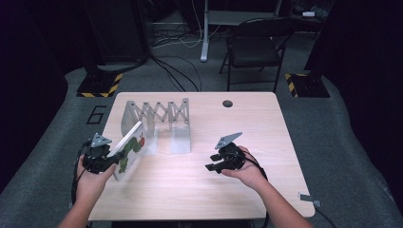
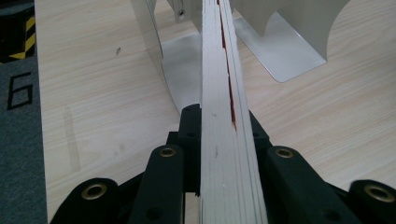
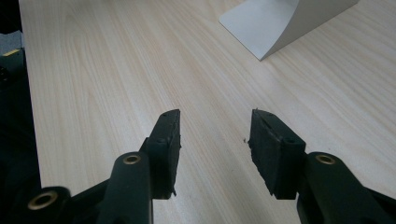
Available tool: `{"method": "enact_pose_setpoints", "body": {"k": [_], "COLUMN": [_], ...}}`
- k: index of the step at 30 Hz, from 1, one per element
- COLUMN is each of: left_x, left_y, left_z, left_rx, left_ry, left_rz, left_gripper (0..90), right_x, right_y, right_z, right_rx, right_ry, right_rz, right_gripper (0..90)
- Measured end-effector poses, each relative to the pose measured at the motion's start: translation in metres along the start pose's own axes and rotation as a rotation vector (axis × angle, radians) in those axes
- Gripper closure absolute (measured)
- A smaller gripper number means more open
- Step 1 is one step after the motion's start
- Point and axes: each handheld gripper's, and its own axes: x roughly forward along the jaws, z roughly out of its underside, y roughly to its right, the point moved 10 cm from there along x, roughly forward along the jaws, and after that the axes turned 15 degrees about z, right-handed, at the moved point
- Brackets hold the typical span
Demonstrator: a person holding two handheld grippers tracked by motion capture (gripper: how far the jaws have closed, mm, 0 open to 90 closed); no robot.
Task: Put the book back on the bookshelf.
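A thin white picture book [image 1: 129, 152] with a green caterpillar on its cover is held on edge at the left of the table, tilted toward the grey expanding book rack [image 1: 159, 124]. My left gripper [image 1: 110, 162] is shut on the book's near edge; in the left gripper view the book's page edge [image 2: 222, 93] runs up between the two black jaws toward the rack's metal plates [image 2: 182, 60]. My right gripper [image 1: 212, 167] rests low over the table's middle right, open, with nothing between its fingers [image 3: 169, 140].
The wooden table [image 1: 228, 190] has a round cable hole [image 1: 227, 103] near its far edge. A rack foot plate [image 3: 261, 23] lies ahead of the right gripper. A black folding chair [image 1: 254, 50] and floor cables stand beyond the table.
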Motion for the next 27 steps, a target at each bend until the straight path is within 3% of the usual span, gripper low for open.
{"method": "enact_pose_setpoints", "body": {"k": [7,16,20,27], "left_x": [0.005,0.013,0.018,0.026], "left_y": [-0.002,-0.007,-0.009,-0.014], "left_z": [-0.005,-0.009,-0.01,-0.015], "left_rx": [0.001,-0.002,-0.008,-0.031], "left_ry": [-0.003,-0.007,-0.005,0.007], "left_rz": [-0.018,-0.035,-0.047,-0.067], "left_gripper": [75.6,75.6,75.6,75.6], "right_x": [-0.001,0.001,0.001,0.001], "right_y": [0.001,-0.003,-0.003,-0.002], "right_z": [0.002,0.005,0.005,0.011], "right_rx": [0.005,-0.035,-0.041,-0.022], "right_ry": [-0.012,-0.037,-0.022,-0.029], "right_rz": [0.004,0.027,0.034,0.032], "right_gripper": [53.1,52.9,52.9,52.8]}}
